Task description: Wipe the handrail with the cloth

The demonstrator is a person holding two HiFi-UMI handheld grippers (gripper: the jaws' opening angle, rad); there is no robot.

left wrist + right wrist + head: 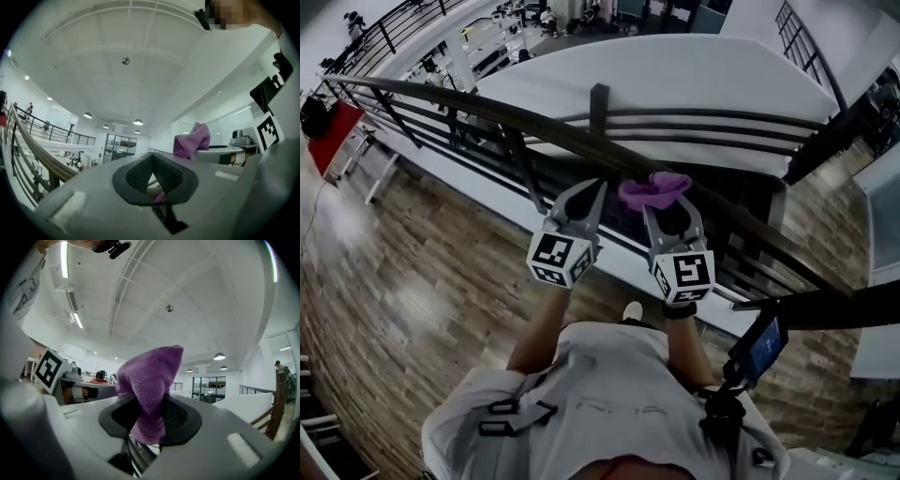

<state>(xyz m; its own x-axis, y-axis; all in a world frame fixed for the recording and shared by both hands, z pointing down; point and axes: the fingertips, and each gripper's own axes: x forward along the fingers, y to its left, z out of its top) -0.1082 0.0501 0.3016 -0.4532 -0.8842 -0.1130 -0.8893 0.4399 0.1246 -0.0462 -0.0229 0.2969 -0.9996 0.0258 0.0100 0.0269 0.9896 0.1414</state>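
Head view: handrail (534, 129) crosses the frame from 10 o'clock to 4 o'clock. Both grippers sit side by side at its near side, pointing to 12 o'clock. Left gripper (592, 189) lies at 9 o'clock of right gripper (670, 208), near but apart. Wood floor (422, 272) below.

Right gripper: jaws clamped on the cloth (149, 380), which is purple and bunched, with its free end standing out past the pads. In the head view the cloth overlaps the handrail's near edge at 12 o'clock of the right tips; contact with the rail cannot be told.

Left gripper: pads meet at the tips, nothing clamped. A small purple scrap shows low in the gap; what it is cannot be told. The tips are just beside the handrail, at 9 o'clock of the cloth
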